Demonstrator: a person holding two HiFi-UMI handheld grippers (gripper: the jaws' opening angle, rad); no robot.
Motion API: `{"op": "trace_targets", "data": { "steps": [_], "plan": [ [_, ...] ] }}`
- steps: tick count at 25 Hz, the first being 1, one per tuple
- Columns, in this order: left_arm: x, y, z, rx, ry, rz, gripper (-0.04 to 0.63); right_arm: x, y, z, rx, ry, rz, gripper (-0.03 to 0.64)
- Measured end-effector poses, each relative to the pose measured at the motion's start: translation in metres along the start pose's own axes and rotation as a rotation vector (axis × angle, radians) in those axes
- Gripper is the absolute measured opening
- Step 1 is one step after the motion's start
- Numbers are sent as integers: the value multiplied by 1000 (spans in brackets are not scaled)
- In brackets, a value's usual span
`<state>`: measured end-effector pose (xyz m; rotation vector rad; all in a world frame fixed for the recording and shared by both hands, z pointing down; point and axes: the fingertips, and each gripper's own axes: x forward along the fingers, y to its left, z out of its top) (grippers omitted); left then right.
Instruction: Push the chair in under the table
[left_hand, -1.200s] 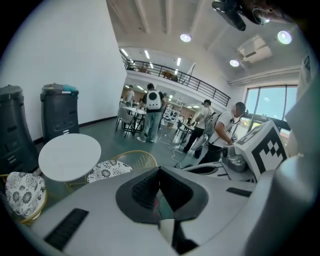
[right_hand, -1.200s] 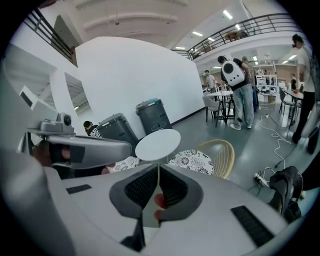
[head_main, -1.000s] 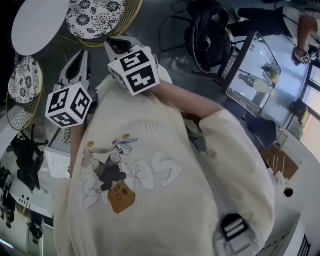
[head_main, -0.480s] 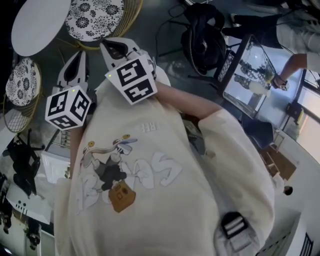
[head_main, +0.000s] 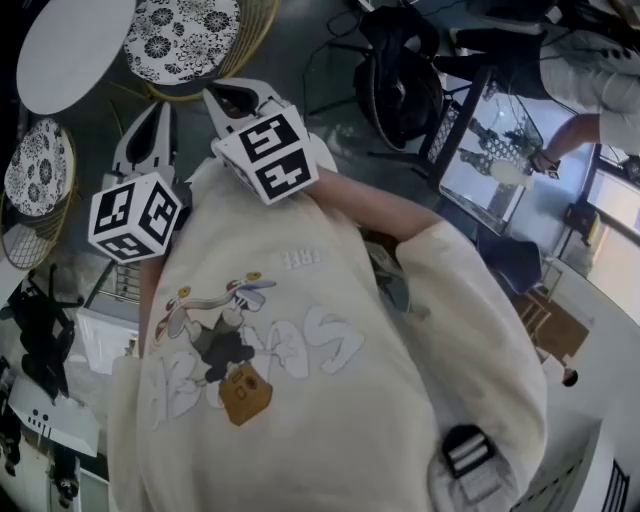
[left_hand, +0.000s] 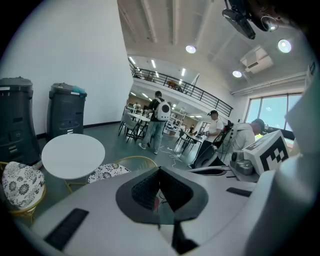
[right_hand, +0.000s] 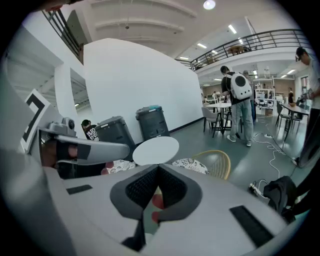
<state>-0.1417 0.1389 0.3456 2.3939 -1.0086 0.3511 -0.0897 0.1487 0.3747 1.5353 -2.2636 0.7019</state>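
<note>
Left tongs (left_hand: 159, 170) and right tongs (right_hand: 158, 167) are hanging pressed together, empty. Ahead, the chair (head_main: 185, 35) is standing beside the table (head_main: 70, 45), seat uncovered; pushing it in probably calls for meeting its back.

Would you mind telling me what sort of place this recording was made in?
Probably a large café-style hall or shared workspace. There is a round white table with cushioned wicker chairs beside it, people standing about further back, and a railed mezzanine running above the floor.
</note>
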Motion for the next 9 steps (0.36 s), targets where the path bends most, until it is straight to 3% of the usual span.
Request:
{"op": "trace_targets", "data": {
  "steps": [9],
  "plan": [
    [17, -18, -9, -11, 27, -47, 9, -10, -19, -11, 0, 24, -32, 8]
  ]
}}
